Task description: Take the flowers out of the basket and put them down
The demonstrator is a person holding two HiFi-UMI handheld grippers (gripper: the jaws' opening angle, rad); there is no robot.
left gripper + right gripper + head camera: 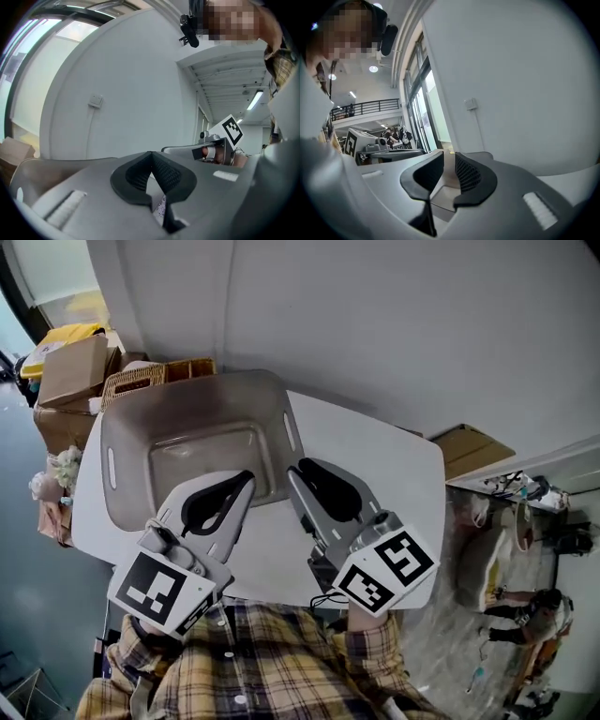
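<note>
A grey plastic basket (125, 509) stands on the white table (394, 465), and its inside shows no flowers. No flowers are in any view. My left gripper (247, 476) hovers over the basket's near rim with its black pads touching at the tips (151, 155) and nothing between them. My right gripper (300, 468) hangs beside it, just right of the basket's near right corner. Its pads (468, 176) stand a narrow gap apart with nothing in the gap. Both grippers point away from the person's chest, about level.
A wicker basket (131, 381) and cardboard boxes (70, 371) sit behind the table's far left corner. A pale bundle (56, 474) lies left of the table; what it is I cannot tell. A white wall runs behind. A flat cardboard box (469, 448) lies on the floor at right.
</note>
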